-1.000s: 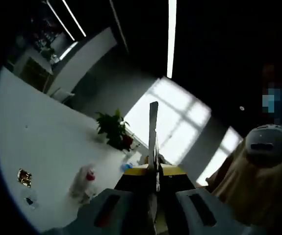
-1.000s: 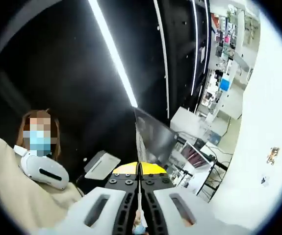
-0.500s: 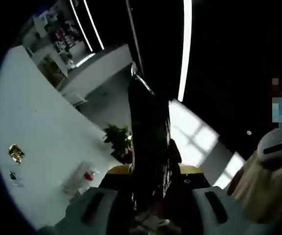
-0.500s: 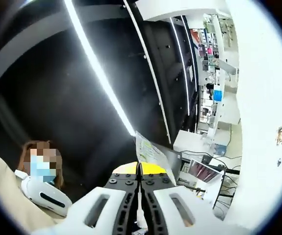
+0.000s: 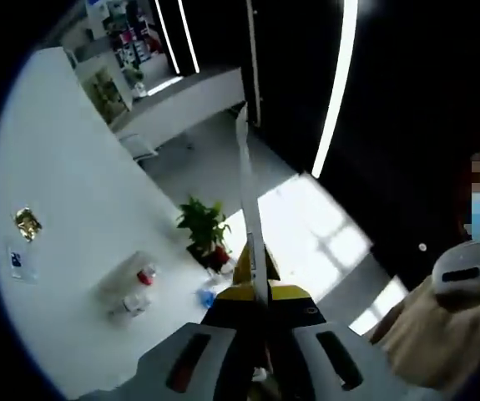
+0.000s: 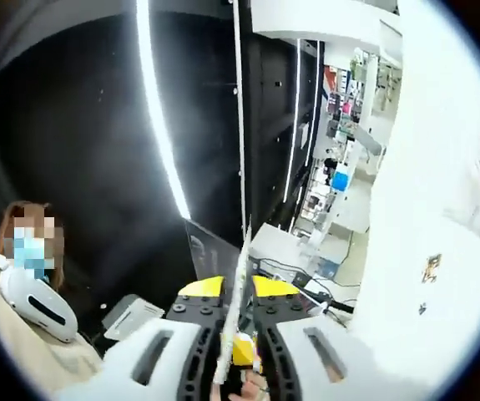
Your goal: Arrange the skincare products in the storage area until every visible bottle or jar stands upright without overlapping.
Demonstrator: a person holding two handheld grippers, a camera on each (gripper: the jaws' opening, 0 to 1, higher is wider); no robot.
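We see the left hand-held gripper point(image 5: 256, 334) closed on a thin sheet point(image 5: 248, 200), and the right hand-held gripper point(image 6: 238, 351) closed on a similar thin strip point(image 6: 238, 288).

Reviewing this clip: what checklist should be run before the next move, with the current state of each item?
1. Left tongs grip on the thin flat packet: ok, jaws closed on it, seen edge-on.
2. Right tongs grip: cannot tell; a thin sheet rises between jaws that show a gap.
3. Clear red-capped bottles upright on the white table: cannot tell, far off and the view is rolled.
4. Tongs aimed at the table: not ok, both views look largely at the dark ceiling.
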